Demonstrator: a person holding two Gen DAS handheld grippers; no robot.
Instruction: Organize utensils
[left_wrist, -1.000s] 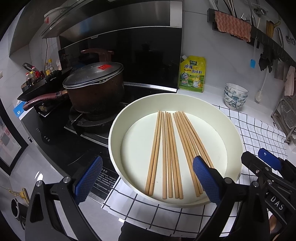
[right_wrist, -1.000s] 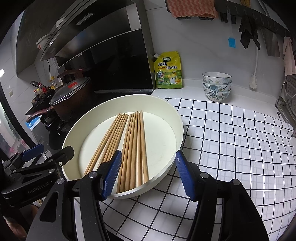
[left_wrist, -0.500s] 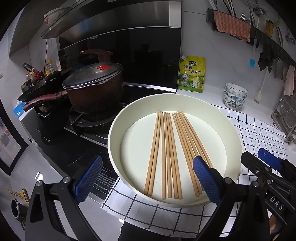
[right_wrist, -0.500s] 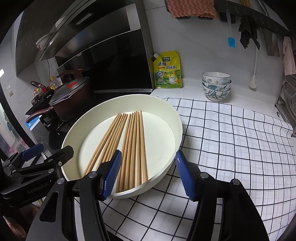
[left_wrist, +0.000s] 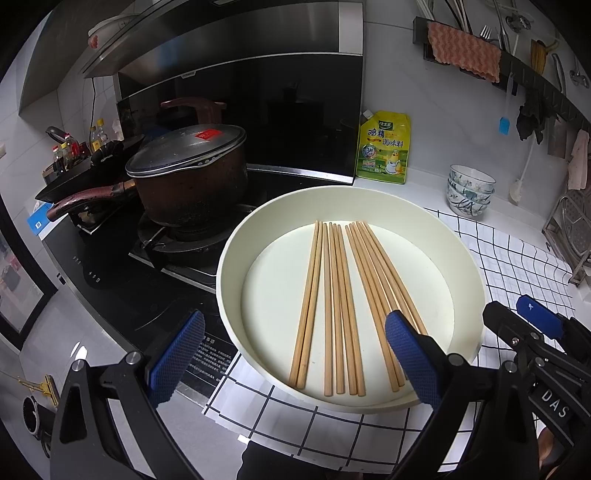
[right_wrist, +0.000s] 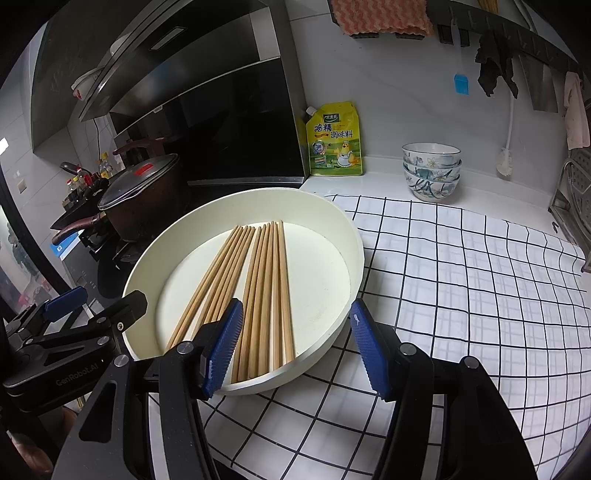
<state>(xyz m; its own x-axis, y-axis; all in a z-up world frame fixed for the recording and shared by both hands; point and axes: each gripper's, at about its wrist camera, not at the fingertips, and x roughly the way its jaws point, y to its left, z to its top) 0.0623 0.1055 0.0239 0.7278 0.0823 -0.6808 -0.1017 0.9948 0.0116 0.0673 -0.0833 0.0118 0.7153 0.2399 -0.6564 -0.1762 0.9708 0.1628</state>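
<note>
Several wooden chopsticks (left_wrist: 343, 302) lie side by side in a round cream tray (left_wrist: 236, 243) on the checked cloth. They also show in the right wrist view (right_wrist: 258, 284), in the same tray (right_wrist: 343, 229). My left gripper (left_wrist: 291, 354) is open and empty, hovering over the tray's near rim. My right gripper (right_wrist: 295, 347) is open and empty at the tray's near right rim. Each gripper shows at the edge of the other's view.
A lidded dark pot (left_wrist: 188, 177) and a pan sit on the stove to the left. A yellow seasoning pouch (left_wrist: 384, 151) leans on the wall. Stacked bowls (right_wrist: 430, 171) stand at the back. A dish rack (right_wrist: 576, 192) is at the far right.
Both grippers have edged very slightly; the tray and chopsticks have not moved.
</note>
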